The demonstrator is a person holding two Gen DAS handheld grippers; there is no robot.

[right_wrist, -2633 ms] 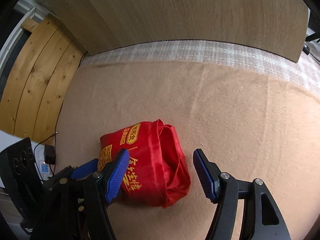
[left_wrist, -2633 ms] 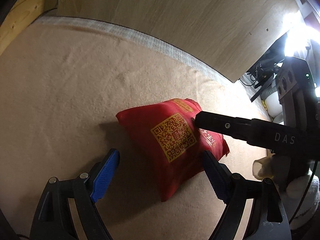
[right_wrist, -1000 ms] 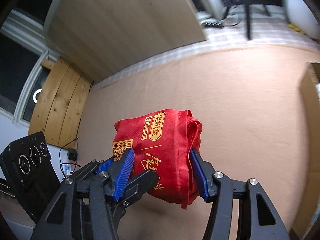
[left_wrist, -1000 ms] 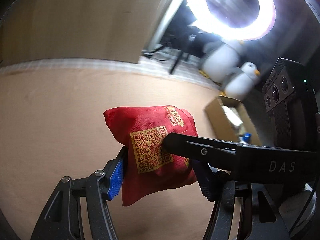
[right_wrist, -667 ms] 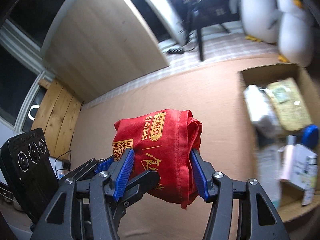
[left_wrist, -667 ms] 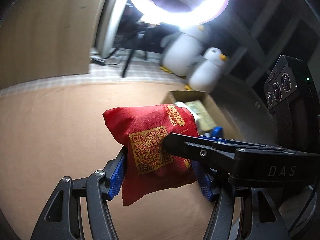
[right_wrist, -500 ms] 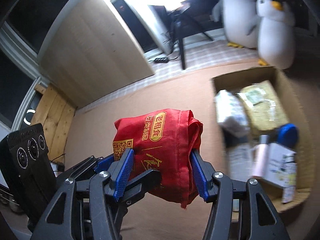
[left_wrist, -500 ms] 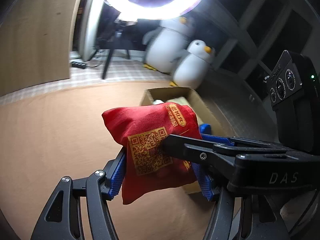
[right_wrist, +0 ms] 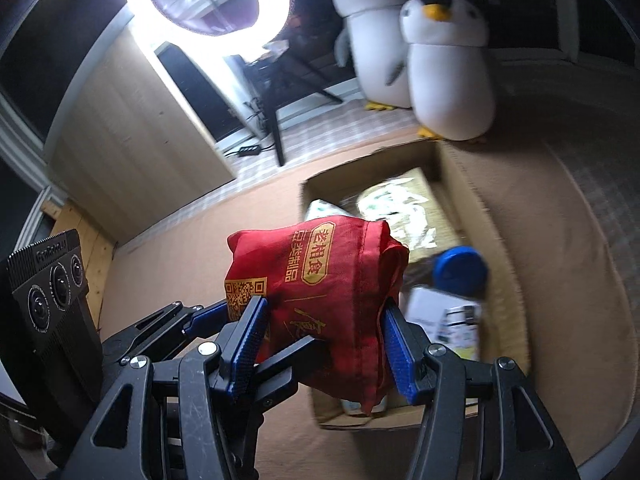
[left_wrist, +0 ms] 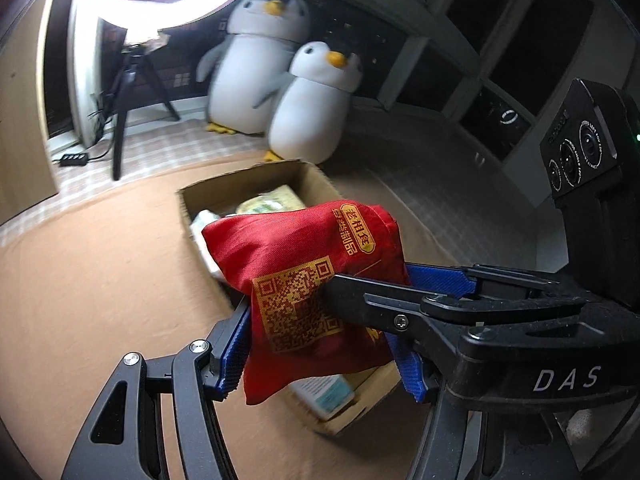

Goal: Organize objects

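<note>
On the left, the left gripper (left_wrist: 320, 344) has its blue-padded fingers (left_wrist: 232, 352) pressed against a red fabric pouch printed with gold characters and a square code (left_wrist: 304, 288). The right gripper (right_wrist: 324, 344) clamps the same pouch from the other side, so both hold it in the air above the tan carpet (left_wrist: 88, 264). Further right lies an open brown cardboard box (right_wrist: 476, 200), already holding packets and what looks like a blue-capped item (right_wrist: 460, 268), though blurred. The pouch hangs over the box's near end; lowering and releasing remain.
</note>
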